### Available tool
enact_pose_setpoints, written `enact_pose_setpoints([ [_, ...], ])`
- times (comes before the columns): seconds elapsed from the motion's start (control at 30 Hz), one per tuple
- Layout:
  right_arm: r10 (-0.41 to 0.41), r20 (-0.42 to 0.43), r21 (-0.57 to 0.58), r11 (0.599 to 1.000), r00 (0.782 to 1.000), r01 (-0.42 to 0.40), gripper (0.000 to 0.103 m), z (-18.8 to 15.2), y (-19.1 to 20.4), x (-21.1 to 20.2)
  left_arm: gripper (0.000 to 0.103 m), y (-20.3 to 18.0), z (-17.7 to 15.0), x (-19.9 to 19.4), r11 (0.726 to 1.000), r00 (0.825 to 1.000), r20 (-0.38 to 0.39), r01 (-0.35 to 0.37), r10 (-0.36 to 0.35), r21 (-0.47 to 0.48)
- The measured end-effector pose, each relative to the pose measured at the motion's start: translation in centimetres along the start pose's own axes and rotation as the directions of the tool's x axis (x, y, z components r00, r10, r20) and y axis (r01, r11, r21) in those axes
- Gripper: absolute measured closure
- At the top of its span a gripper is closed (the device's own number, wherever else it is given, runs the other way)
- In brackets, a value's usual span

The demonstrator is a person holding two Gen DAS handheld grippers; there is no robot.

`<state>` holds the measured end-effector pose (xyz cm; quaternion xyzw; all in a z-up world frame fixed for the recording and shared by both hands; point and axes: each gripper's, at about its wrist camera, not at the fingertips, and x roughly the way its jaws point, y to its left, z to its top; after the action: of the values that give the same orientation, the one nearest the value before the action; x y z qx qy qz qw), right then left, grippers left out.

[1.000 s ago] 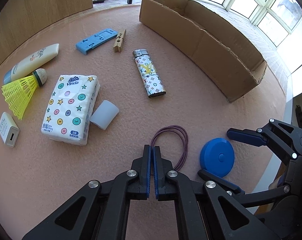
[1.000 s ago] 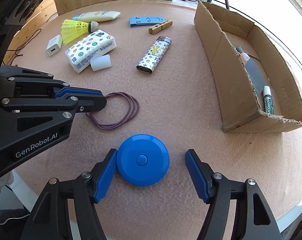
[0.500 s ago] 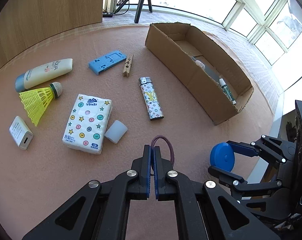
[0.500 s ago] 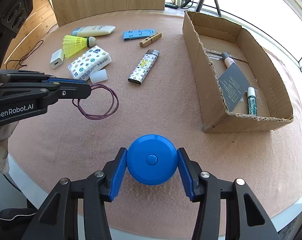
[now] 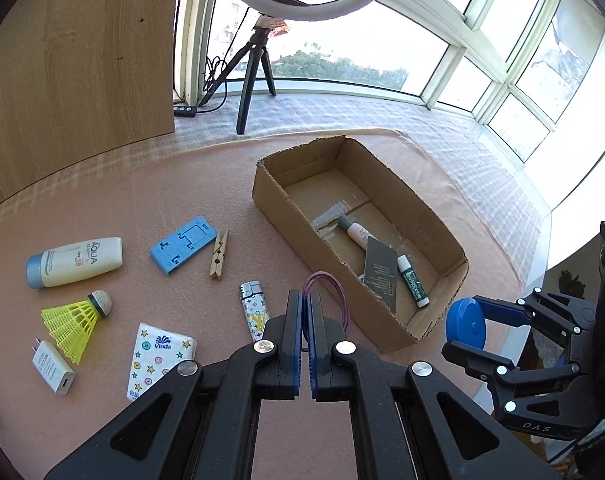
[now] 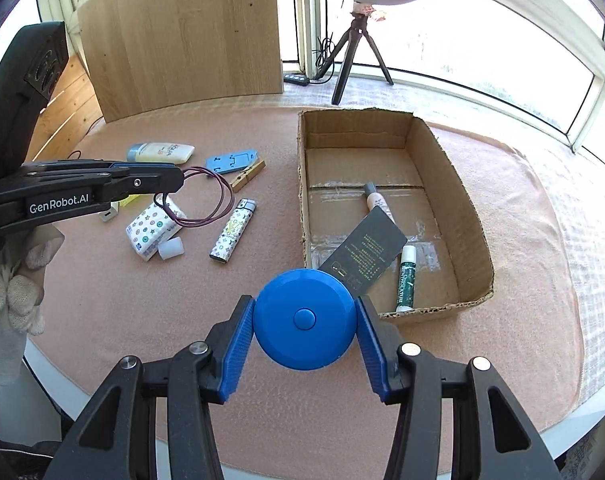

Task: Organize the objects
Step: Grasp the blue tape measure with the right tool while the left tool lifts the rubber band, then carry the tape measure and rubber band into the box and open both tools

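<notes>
The cardboard box lay open on the pink mat, its long axis running away from the near edge toward the window. Inside it lay a dark card, a green-labelled tube and a pale tube, both tubes roughly along the box's length. Left of the box the tissue pack and patterned lighter lay flat, the lighter's metal cap pointing away. Just before the box's near end, the right gripper was clamped on a round blue case, held off the mat, button facing the camera. Farther left of the box, the left gripper was clenched on a purple rubber-band loop that hung above the tissue pack.
</notes>
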<state>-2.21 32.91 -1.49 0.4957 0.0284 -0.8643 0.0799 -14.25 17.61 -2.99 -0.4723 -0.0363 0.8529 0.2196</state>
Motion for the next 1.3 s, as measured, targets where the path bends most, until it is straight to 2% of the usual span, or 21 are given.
enact_pose_setpoints([
  [0.23, -0.064, 0.045, 0.009, 0.998, 0.997, 0.064, 0.057, 3.3, -4.3, 0.4, 0.101, -2.2, 4.4, 2.8, 1.0, 1.0, 0.027, 0.003, -0.003, 0.018],
  [0.53, -0.087, 0.015, 0.059, 0.995, 0.996, 0.086, 0.057, 6.3, -9.9, 4.3, 0.101, -3.2, 8.4, 8.6, 0.999, 0.999, 0.003, -0.033, 0.033, 0.017],
  [0.83, -0.062, -0.04, 0.055, 0.996, 0.997, 0.064, 0.057, 7.4, -11.1, 8.3, 0.101, -2.5, 10.0, 14.4, 0.997, 0.995, -0.06, -0.08, 0.08, 0.002],
  [0.97, -0.06, -0.058, 0.047, 0.997, 0.997, 0.063, 0.057, 7.6, -11.4, 9.6, 0.101, -2.2, 10.2, 15.9, 0.997, 0.994, -0.081, -0.077, 0.077, -0.001],
  [1.0, -0.058, -0.058, 0.042, 0.997, 0.997, 0.06, 0.056, 7.7, -11.3, 9.7, 0.099, -2.2, 10.2, 16.1, 0.997, 0.994, -0.086, -0.074, 0.073, -0.002],
  [1.07, -0.052, -0.061, 0.029, 0.998, 0.997, 0.054, 0.052, 7.8, -11.1, 9.9, 0.076, -2.1, 10.1, 16.5, 0.997, 0.992, -0.1, -0.076, 0.075, 0.0],
  [1.13, -0.062, -0.05, 0.015, 0.998, 0.997, 0.063, 0.044, 7.9, -10.9, 9.7, 0.064, -2.3, 10.0, 16.4, 0.997, 0.992, -0.093, -0.082, 0.083, 0.012],
  [1.17, -0.07, -0.044, 0.009, 0.997, 0.997, 0.07, 0.04, 7.9, -10.7, 9.5, 0.063, -2.3, 9.9, 16.3, 0.996, 0.992, -0.088, -0.087, 0.088, 0.012],
  [1.3, -0.067, -0.039, 0.01, 0.998, 0.997, 0.067, 0.039, 8.0, -10.4, 9.3, 0.063, -2.3, 9.8, 15.6, 0.996, 0.993, -0.077, -0.085, 0.085, 0.006],
])
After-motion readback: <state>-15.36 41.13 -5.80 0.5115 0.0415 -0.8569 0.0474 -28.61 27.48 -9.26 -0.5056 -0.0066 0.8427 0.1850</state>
